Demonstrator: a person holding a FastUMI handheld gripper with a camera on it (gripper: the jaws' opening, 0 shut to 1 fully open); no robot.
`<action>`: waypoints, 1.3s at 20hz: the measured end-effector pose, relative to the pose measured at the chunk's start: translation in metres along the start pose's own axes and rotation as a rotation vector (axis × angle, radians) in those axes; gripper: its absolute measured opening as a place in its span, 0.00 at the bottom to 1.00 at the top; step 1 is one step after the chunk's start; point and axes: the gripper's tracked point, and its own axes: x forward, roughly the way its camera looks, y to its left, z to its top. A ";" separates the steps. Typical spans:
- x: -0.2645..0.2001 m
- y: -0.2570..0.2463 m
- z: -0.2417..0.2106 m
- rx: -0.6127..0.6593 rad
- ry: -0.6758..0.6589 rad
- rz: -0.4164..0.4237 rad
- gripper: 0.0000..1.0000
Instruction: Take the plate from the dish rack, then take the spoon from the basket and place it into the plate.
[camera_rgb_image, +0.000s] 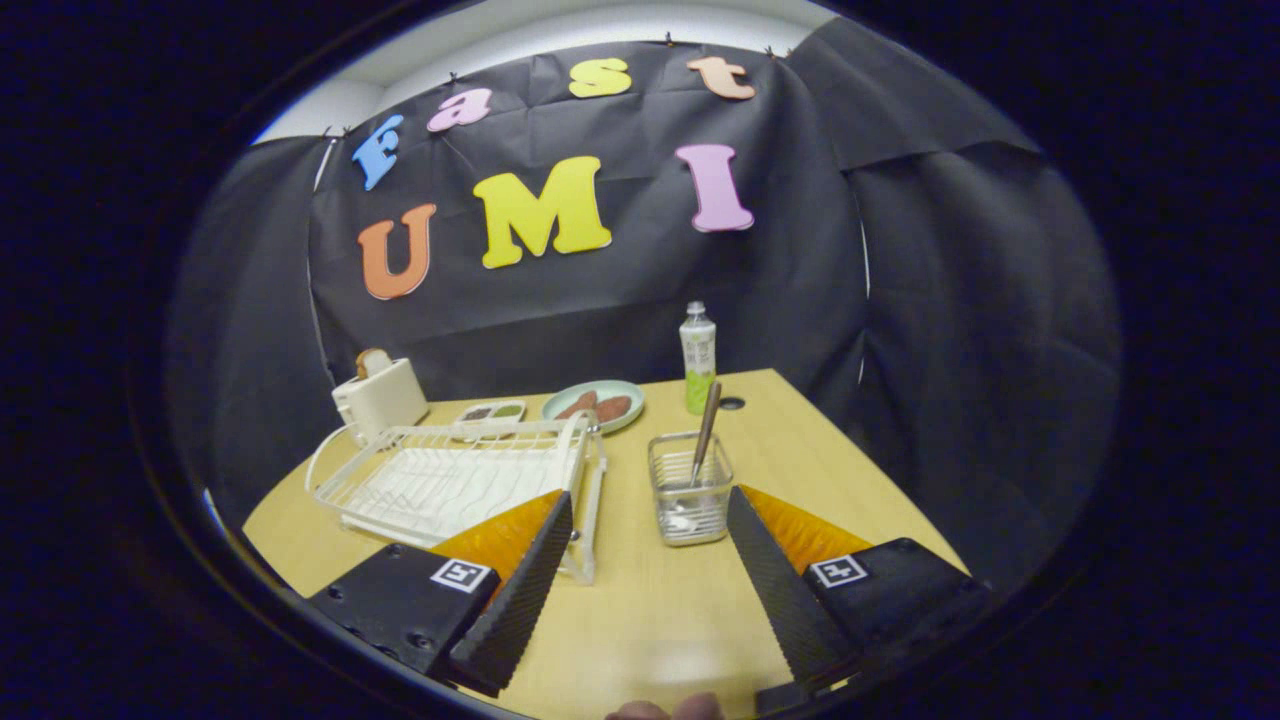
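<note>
Gripper state: the gripper (640, 560) is spread wide and holds nothing; bare table shows between its two fingers at the bottom of the frame.

Plate location: no plate can be made out in the dish rack (450, 480), left of centre in the frame, just beyond the left finger. Its wire slots look vacant. The only plate-like item is a pale green plate (594, 404) at upper centre, behind the rack, carrying two reddish-brown food pieces. Whether this is the task's plate cannot be told.

Spoon location: the spoon (703, 435) stands tilted in the wire basket (689, 488), centre-right of the frame, just ahead of the right finger. Its handle leans up and to the right above the basket rim.

Progress: judged from this layout, the spoon step is not done. The plate step is either done, with the plate resting outside the frame, or the rack was stocked differently; the picture does not settle this.

Remaining: grasp the spoon handle, lift it clear of the basket, and carry it to the plate.

Surroundings: a toaster (380, 397) with bread sits at the far left corner of the table (650, 610). A small divided tray (490, 411) lies behind the rack. A bottle (698, 358) stands upright just behind the basket.

Obstructions: the bottle stands close behind the spoon handle and could be knocked during the lift. The rack's near corner sits just left of the approach path.
</note>
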 end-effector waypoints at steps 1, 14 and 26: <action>0.005 -0.006 0.008 -0.013 -0.020 -0.006 1.00; 0.177 -0.042 0.036 0.089 0.062 -0.010 1.00; 0.215 -0.032 0.023 0.191 0.165 0.040 0.54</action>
